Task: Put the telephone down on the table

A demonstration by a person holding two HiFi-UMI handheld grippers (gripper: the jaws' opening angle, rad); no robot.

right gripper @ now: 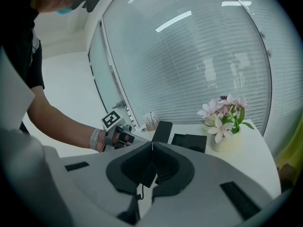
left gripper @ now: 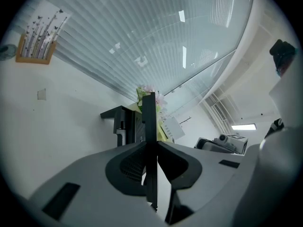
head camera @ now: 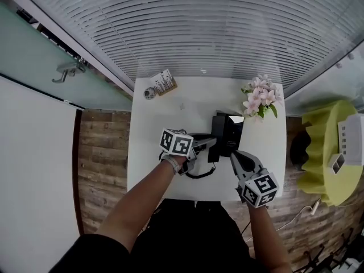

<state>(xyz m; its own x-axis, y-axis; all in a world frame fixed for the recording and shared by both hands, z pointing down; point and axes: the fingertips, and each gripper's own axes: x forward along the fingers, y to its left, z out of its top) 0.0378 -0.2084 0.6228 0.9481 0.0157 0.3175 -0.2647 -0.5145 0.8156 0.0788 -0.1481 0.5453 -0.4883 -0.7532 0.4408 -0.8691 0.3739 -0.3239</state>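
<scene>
The black telephone base [head camera: 230,132] stands in the middle of the white table [head camera: 162,124]. My left gripper [head camera: 209,144] is shut on the black handset [head camera: 214,149], which hangs just left of the base, its curly cord [head camera: 199,174] drooping to the table. In the left gripper view the handset [left gripper: 149,117] stands edge-on between the pads, with the base [left gripper: 124,122] behind it. My right gripper [head camera: 236,156] hovers shut and empty near the base's front right. The right gripper view shows the lifted handset [right gripper: 161,132], the base [right gripper: 190,142] and the left gripper [right gripper: 124,135].
A pot of pink flowers [head camera: 260,98] sits at the table's far right corner. A small wooden card stand [head camera: 164,83] and a round object [head camera: 149,93] sit at the far left. A yellow seat [head camera: 327,152] stands right of the table. Glass with blinds runs behind.
</scene>
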